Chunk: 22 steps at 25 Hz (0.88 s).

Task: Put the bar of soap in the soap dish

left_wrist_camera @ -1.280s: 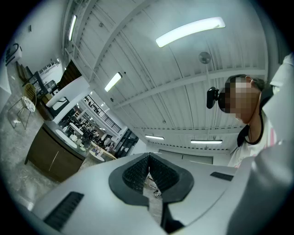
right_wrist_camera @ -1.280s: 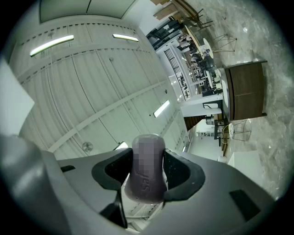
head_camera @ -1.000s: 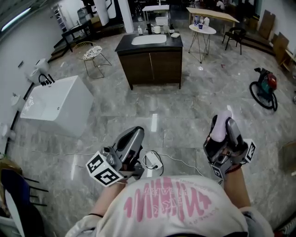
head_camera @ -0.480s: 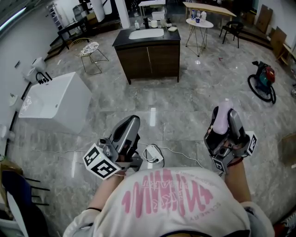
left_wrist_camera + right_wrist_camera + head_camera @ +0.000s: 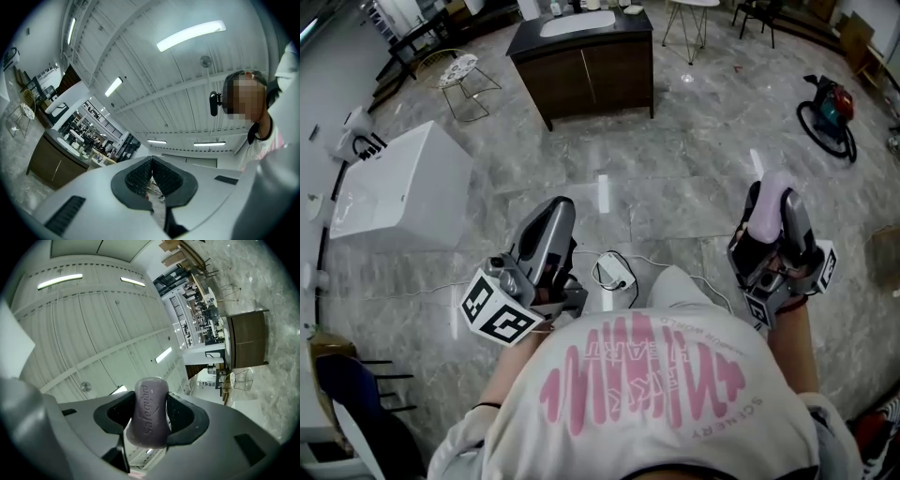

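2 grippers: right gripper (image 5: 772,199) pinches the soap bar (image 5: 150,411); left gripper (image 5: 151,164) jaws pressed together

soap bar (image 5: 151,411): was matt, smooth, waxy | left gripper (image 5: 151,163): shell was smooth, satin plastic; pads (image 5: 138,179) were dark, rough-textured | floor (image 5: 675,178): looked glossy, polished stone | cabinet (image 5: 600,77): looked dark wood

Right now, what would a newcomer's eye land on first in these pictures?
The purple bar of soap clamped in the right gripper, low right in the head view. The left gripper is shut on nothing. Across the marble floor stand a white bathtub, left, and a dark vanity, top.
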Motion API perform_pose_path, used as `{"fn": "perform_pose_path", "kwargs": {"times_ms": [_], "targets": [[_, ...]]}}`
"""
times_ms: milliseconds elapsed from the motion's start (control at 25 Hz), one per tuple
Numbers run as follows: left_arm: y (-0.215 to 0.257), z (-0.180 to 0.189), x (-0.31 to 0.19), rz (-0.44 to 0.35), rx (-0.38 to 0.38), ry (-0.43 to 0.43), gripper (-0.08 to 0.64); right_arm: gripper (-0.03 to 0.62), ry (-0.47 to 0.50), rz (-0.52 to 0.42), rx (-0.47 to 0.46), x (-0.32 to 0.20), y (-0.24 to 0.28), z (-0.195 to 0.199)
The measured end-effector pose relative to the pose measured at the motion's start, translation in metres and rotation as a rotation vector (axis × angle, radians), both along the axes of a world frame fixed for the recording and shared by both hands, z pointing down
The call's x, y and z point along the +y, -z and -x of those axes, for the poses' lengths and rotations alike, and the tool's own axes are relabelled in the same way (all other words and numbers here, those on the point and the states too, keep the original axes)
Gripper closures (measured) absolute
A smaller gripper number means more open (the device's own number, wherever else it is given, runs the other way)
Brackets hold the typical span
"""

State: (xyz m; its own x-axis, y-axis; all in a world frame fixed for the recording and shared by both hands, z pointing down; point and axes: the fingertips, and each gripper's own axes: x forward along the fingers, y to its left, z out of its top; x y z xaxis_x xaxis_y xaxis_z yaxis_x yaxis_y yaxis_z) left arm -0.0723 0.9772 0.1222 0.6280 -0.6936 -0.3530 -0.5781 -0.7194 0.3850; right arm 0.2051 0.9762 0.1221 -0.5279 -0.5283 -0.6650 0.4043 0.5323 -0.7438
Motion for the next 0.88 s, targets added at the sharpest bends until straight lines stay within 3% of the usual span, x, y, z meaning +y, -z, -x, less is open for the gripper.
{"fn": "perform_pose_path", "kwargs": {"times_ms": [200, 400, 640, 880], "targets": [[-0.013, -0.002, -0.014, -0.037, -0.093, 0.048, 0.552, 0.374, -0.028, 0.029, 0.005, -0.020, -0.014, -0.008], [-0.003, 0.000, -0.041, -0.085, 0.028, 0.030, 0.552, 0.374, -0.007, 0.037, 0.006, -0.060, -0.020, -0.013], [-0.016, -0.017, -0.104, -0.023, 0.010, 0.072, 0.552, 0.374, -0.010, 0.044, -0.007, -0.117, -0.027, -0.037], [-0.022, -0.020, -0.113, -0.006, 0.042, 0.052, 0.552, 0.374, -0.024, 0.047, -0.011, -0.121, -0.033, -0.042]]}}
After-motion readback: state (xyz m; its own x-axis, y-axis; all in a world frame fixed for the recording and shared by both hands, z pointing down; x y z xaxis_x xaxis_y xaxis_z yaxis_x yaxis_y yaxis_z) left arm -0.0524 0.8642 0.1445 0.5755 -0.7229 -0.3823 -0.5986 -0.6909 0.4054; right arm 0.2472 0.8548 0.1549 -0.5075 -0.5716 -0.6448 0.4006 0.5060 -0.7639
